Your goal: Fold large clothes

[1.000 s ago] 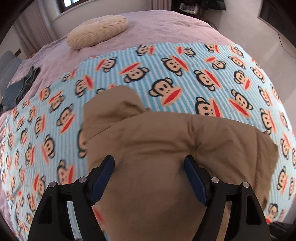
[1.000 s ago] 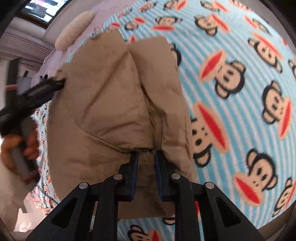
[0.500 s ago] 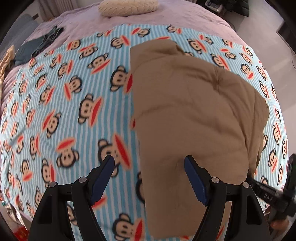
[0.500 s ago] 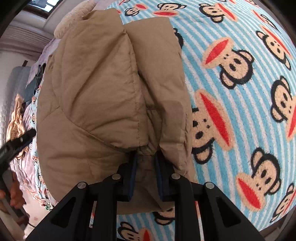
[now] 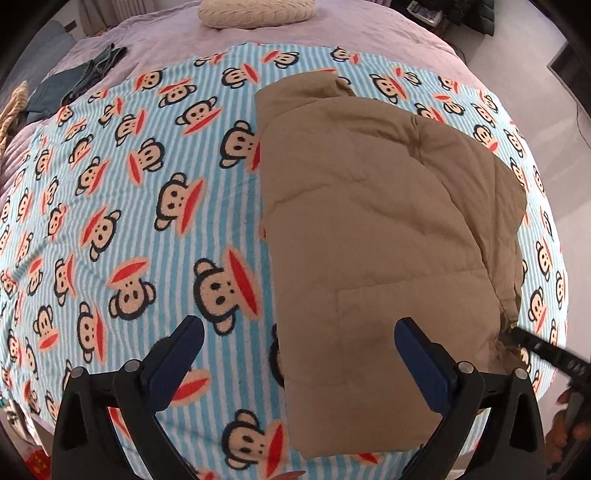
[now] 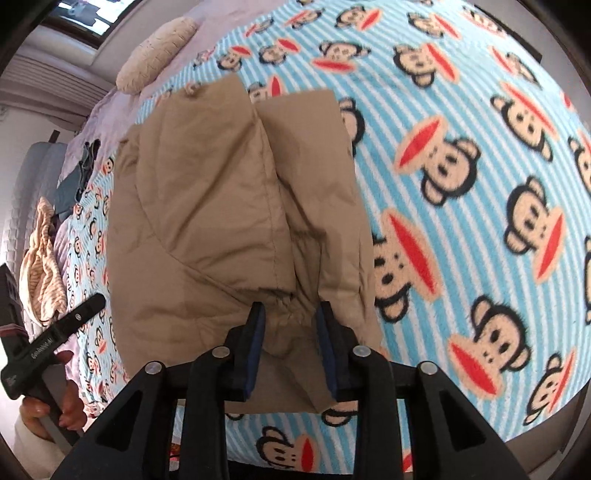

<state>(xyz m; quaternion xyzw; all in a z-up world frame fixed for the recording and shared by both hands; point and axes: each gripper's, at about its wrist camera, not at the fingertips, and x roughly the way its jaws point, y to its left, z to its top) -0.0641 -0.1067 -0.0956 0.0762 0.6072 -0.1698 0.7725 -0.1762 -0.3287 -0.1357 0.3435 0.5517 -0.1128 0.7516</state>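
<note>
Tan padded jacket [image 5: 369, 229] lay folded on the monkey-print blanket [image 5: 129, 206]; right gripper [image 6: 291, 317] hovered slightly parted around its gathered hem (not pinching), left gripper [image 5: 299, 347] spread wide above its near edge

Bedding and stray clothes on a bed

A blue-and-white striped blanket [image 5: 122, 206] printed with monkey faces covers the near part of the bed [image 5: 351, 26], whose lilac cover shows beyond it. A cream knitted pillow [image 5: 255, 13] lies on the lilac cover near the far edge. At the far left, dark teal clothes [image 5: 79, 79] lie in a heap, with a cream striped garment [image 6: 40, 266] just beside them.
</note>
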